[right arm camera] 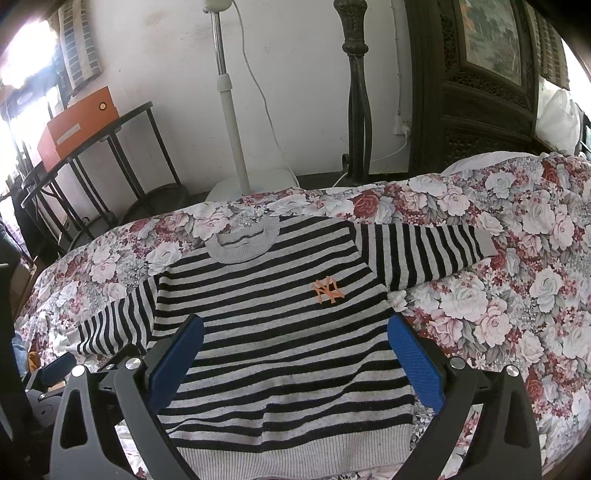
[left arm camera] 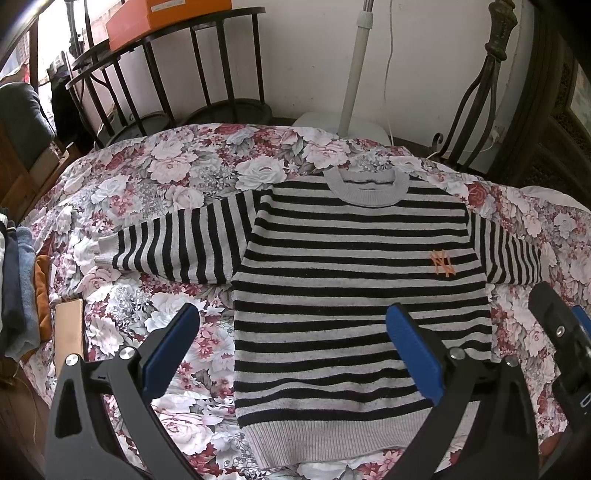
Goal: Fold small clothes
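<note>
A small black-and-grey striped sweater [left arm camera: 354, 288] with an orange NY logo lies flat, front up, on a floral bedspread [left arm camera: 155, 177], both sleeves spread out sideways. It also shows in the right wrist view [right arm camera: 280, 332]. My left gripper [left arm camera: 291, 332] is open and empty, hovering above the sweater's lower left edge. My right gripper [right arm camera: 295, 347] is open and empty above the sweater's lower body; part of it shows at the right edge of the left wrist view [left arm camera: 561, 332].
A pile of folded clothes [left arm camera: 18, 291] and a tan flat object [left arm camera: 68, 332] sit at the bed's left edge. Behind the bed stand a black metal rack with an orange box [left arm camera: 162, 18], a white fan stand [left arm camera: 354, 74] and a dark carved post [right arm camera: 356, 92].
</note>
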